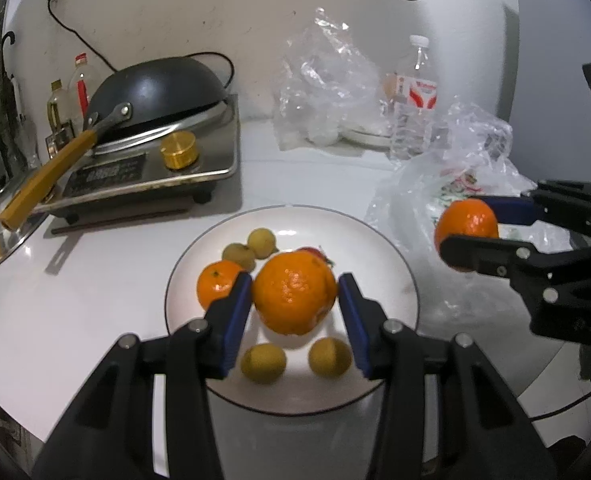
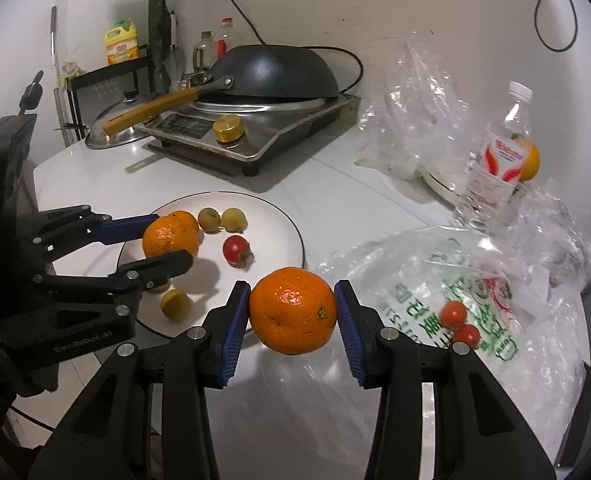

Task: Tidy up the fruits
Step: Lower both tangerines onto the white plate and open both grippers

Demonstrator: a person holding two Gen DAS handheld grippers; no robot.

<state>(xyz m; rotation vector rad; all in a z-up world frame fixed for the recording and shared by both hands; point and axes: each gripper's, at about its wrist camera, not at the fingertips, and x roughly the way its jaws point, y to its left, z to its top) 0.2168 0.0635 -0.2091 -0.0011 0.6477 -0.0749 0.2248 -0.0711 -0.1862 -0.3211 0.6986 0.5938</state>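
My left gripper [image 1: 294, 280] is shut on a large orange [image 1: 294, 300] and holds it just above the white plate [image 1: 395, 264]. On the plate lie a smaller orange [image 1: 215, 286], several small yellow-green fruits [image 1: 263, 362] and a red tomato [image 2: 236, 251]. My right gripper [image 2: 291, 286] is shut on a second orange [image 2: 293, 316], in the air between the plate's right rim [image 2: 291, 224] and a printed plastic bag [image 2: 435, 280]. Two tomatoes [image 2: 453, 314] lie on that bag. In the left wrist view, the right gripper [image 1: 465, 224] is at the right.
A stove with an upturned black wok [image 1: 155, 84] stands at the back left, its wooden handle [image 1: 43, 176] jutting forward. Crumpled clear bags [image 1: 323, 80], a water bottle [image 1: 413, 100] and another orange [image 2: 529, 160] are at the back right. Bottles [image 2: 121, 42] line the wall.
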